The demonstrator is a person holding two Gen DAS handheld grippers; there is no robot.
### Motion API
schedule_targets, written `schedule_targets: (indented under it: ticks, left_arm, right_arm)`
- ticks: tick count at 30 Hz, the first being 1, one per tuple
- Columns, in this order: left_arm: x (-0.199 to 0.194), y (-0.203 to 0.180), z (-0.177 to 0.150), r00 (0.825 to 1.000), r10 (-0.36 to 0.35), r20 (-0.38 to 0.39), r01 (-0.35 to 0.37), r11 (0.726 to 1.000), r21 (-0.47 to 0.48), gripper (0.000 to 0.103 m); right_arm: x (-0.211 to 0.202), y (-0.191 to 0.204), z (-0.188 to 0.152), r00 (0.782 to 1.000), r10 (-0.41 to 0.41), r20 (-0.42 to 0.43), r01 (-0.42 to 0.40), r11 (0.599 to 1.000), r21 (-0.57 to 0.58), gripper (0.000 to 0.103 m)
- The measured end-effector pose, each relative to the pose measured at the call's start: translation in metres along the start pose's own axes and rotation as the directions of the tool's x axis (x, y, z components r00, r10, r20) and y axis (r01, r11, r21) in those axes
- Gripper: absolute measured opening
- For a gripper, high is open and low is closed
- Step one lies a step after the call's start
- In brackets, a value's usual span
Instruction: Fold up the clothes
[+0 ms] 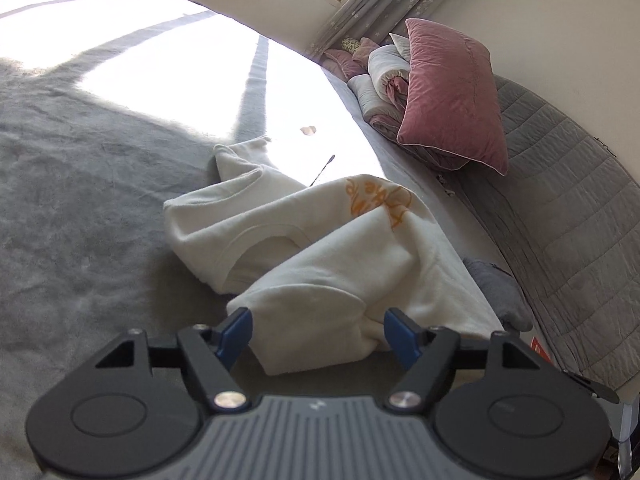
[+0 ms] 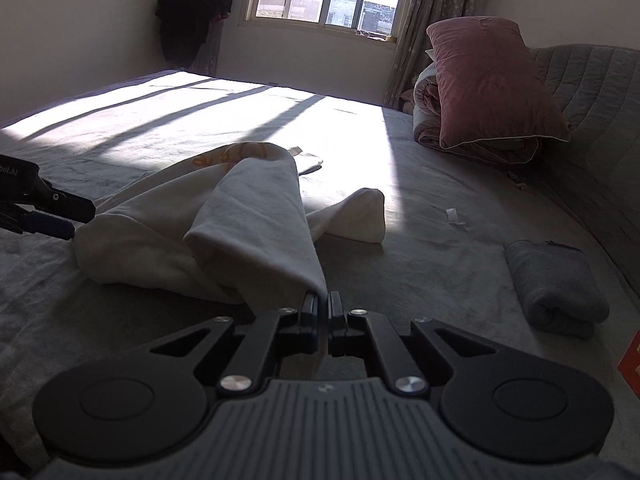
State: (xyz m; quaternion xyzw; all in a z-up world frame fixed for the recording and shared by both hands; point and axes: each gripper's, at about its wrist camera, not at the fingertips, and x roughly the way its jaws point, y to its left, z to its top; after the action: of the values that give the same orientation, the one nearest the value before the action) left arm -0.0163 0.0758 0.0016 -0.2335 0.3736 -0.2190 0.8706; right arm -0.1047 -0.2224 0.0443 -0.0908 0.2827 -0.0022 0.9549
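White sweatshirt (image 1: 304, 240) crumpled on grey bed (image 1: 80, 208), right tool pinching its edge.
Right tool (image 2: 323, 304) clamped on a lifted fold of the sweatshirt; left tool (image 1: 318, 330) spread wide, a bunch of fabric between its blue pads (image 1: 236, 330), not gripped. Pink pillow (image 1: 452, 92) on rolled bedding, folded grey cloth (image 2: 556, 284) nearby.

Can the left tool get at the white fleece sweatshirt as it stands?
Probably yes: the left tool is open, with a fold of the white fleece sweatshirt lying between its blue pads and nothing blocking. The right tool pinches another corner.
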Motion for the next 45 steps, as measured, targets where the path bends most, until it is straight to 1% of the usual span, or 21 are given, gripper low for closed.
schedule_targets:
  ticks: [4,7,13,15,16,17,18,19,20,21,22,24,25,29,30,31,32,34,37,42,45]
  left_arm:
    - [0.007,0.002,-0.003,0.999,0.03,-0.025,-0.031,0.999,-0.039,0.073]
    - [0.013,0.005,-0.006,0.996,0.065,-0.061,-0.069,0.996,-0.059,0.072]
    - [0.019,0.011,-0.007,0.995,0.06,-0.079,-0.069,0.991,-0.116,0.066]
    - [0.021,0.01,-0.008,0.995,0.05,-0.088,-0.061,0.99,-0.13,0.064]
    - [0.022,0.009,-0.009,0.995,0.034,-0.099,-0.048,0.989,-0.141,0.063]
    - [0.024,0.009,-0.01,0.994,0.018,-0.109,-0.034,0.988,-0.152,0.06]
    - [0.027,0.009,-0.011,0.992,-0.004,-0.124,-0.018,0.985,-0.172,0.055]
    - [0.029,0.009,-0.012,0.99,-0.025,-0.138,-0.002,0.982,-0.191,0.053]
    - [0.031,0.009,-0.013,0.989,-0.023,-0.144,-0.006,0.981,-0.194,0.047]
    - [0.031,0.007,-0.013,0.99,-0.01,-0.144,-0.016,0.984,-0.179,0.035]
    - [0.03,0.006,-0.012,0.991,0.004,-0.133,-0.026,0.986,-0.165,0.028]
    - [0.026,0.003,-0.011,0.994,0.03,-0.109,-0.045,0.989,-0.137,0.008]
    - [0.025,0.001,-0.01,0.994,0.044,-0.097,-0.056,0.991,-0.124,0.003]
    - [0.007,-0.004,-0.005,0.995,0.1,-0.004,-0.1,0.99,-0.096,0.002]
    - [0.004,-0.004,-0.004,0.993,0.114,0.013,-0.112,0.989,-0.093,0.001]
    - [0.001,-0.005,-0.003,0.991,0.128,0.03,-0.125,0.988,-0.09,0.001]
    - [-0.002,-0.006,-0.002,0.989,0.142,0.047,-0.138,0.987,-0.086,0.001]
    - [-0.008,-0.007,0.002,0.98,0.181,0.086,-0.175,0.982,-0.075,0.001]
    - [-0.021,-0.009,0.01,0.96,0.236,0.154,-0.229,0.972,-0.059,0.001]
    - [-0.042,0.0,0.026,0.926,0.289,0.241,-0.282,0.957,-0.066,0.001]
    - [-0.056,0.009,0.035,0.9,0.325,0.291,-0.314,0.946,-0.085,0.001]
  right_arm:
    - [-0.003,-0.011,-0.014,0.998,-0.033,-0.045,0.033,0.999,0.005,0.003]
    - [-0.001,-0.014,-0.021,0.996,-0.009,-0.091,0.012,0.999,0.035,0.003]
    - [-0.002,-0.004,-0.023,0.993,0.005,-0.115,-0.005,1.0,-0.004,0.006]
    - [-0.004,-0.003,-0.02,0.994,0.005,-0.107,-0.005,1.0,-0.004,0.021]
    - [-0.005,-0.004,-0.018,0.995,0.014,-0.098,-0.014,1.0,0.003,0.036]
    - [-0.005,-0.005,-0.016,0.996,0.023,-0.089,-0.022,1.0,0.01,0.047]
    - [-0.006,-0.005,-0.014,0.996,0.032,-0.079,-0.031,0.999,0.016,0.063]
    - [-0.005,-0.005,-0.012,0.997,0.038,-0.068,-0.037,0.999,0.014,0.065]
    - [-0.003,-0.003,-0.01,0.997,0.037,-0.065,-0.037,0.999,0.004,0.065]
    - [0.0,-0.002,-0.008,0.997,0.035,-0.063,-0.035,0.999,-0.007,0.065]
    - [0.004,0.0,-0.006,0.998,0.029,-0.061,-0.031,0.999,-0.021,0.065]
    - [0.014,0.003,-0.003,0.998,0.03,-0.061,-0.033,0.999,-0.041,0.065]
    - [0.02,0.003,-0.003,0.997,0.036,-0.063,-0.039,0.998,-0.042,0.065]
    - [0.039,0.004,-0.002,0.995,0.055,-0.085,-0.056,0.998,-0.016,0.064]
    - [0.043,0.006,-0.002,0.993,0.062,-0.097,-0.063,0.998,-0.009,0.056]
    - [0.045,0.009,-0.002,0.99,0.075,-0.116,-0.075,0.997,0.001,0.032]
    - [0.046,0.012,-0.001,0.987,0.089,-0.135,-0.088,0.996,0.013,0.023]
    - [0.046,0.019,0.001,0.978,0.126,-0.165,-0.12,0.992,0.044,0.016]
    - [0.038,0.033,0.004,0.957,0.224,-0.186,-0.214,0.974,0.071,0.012]
    - [0.022,0.064,0.012,0.901,0.381,-0.209,-0.37,0.924,0.092,0.012]
    - [0.016,0.083,0.019,0.865,0.456,-0.21,-0.446,0.89,0.096,0.012]
